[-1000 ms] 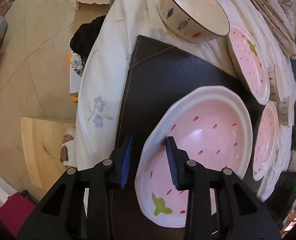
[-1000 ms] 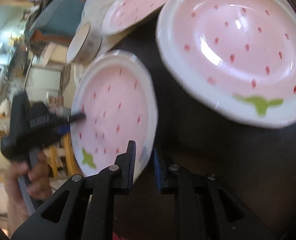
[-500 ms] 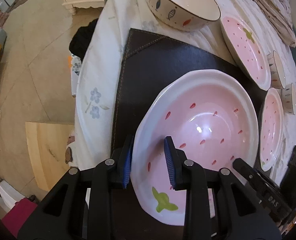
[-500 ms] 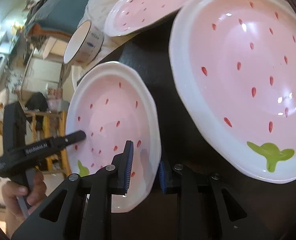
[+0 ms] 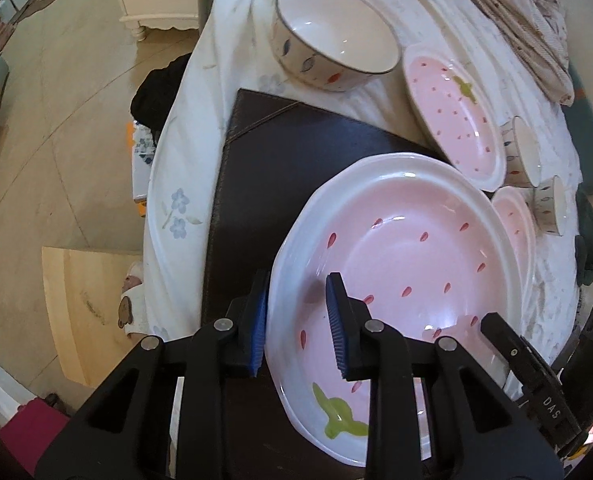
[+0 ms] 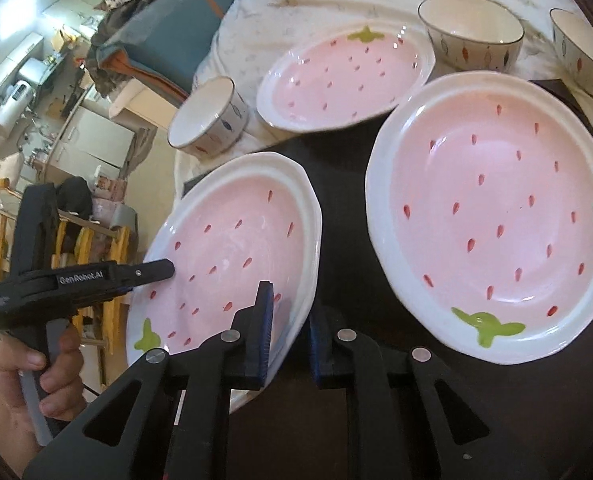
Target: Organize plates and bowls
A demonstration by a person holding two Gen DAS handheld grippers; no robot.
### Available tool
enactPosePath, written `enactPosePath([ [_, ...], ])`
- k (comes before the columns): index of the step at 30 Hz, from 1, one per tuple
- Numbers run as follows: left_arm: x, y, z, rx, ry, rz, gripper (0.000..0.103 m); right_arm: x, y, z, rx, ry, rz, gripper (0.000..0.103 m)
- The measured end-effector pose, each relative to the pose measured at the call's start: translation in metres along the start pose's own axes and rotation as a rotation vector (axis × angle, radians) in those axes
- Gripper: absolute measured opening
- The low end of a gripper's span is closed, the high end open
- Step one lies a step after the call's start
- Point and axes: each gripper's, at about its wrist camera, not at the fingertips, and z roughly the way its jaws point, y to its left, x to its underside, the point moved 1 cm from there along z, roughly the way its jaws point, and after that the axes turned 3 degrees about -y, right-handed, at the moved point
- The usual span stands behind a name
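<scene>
A dark leather mat (image 5: 280, 168) lies on the cloth-covered table (image 5: 192, 184). On the mat sit two pink strawberry-patterned ceramic plates: the large one (image 6: 492, 216) to the right in the right wrist view and a smaller one (image 6: 232, 248) to its left. Behind them, on the cloth, a third strawberry plate (image 6: 348, 76) lies between a small white bowl (image 6: 208, 120) and another bowl (image 6: 472, 36). A further bowl (image 6: 584, 52) sits far right.

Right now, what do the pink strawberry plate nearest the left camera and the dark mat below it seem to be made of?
Pink plate: probably glazed ceramic, glossy, with bright highlights and a thick white rim. Dark mat: leather or imitation leather, matte brown with a stitched seam; I cannot tell which.
</scene>
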Motion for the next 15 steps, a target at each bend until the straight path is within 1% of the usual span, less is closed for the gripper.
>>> enactPosePath([
  [4, 0.000, -0.020, -0.007, 0.013, -0.028, 0.045, 0.022, -0.006, -0.001, -0.018, 0.000, -0.031, -0.024, 0.017],
  [8, -0.001, -0.038, -0.002, 0.025, -0.023, 0.064, 0.021, -0.013, -0.009, -0.033, 0.036, -0.052, -0.013, 0.016],
  [10, -0.003, -0.049, 0.001, 0.031, -0.026, 0.081, 0.021, -0.017, -0.017, -0.037, 0.034, -0.052, 0.006, 0.016],
  [13, -0.004, -0.073, 0.006, 0.041, -0.036, 0.116, 0.021, -0.019, -0.030, -0.047, 0.051, -0.062, 0.009, 0.016],
  [15, -0.005, -0.090, 0.011, 0.060, -0.037, 0.129, 0.021, -0.021, -0.041, -0.054, 0.060, -0.070, 0.022, 0.016],
])
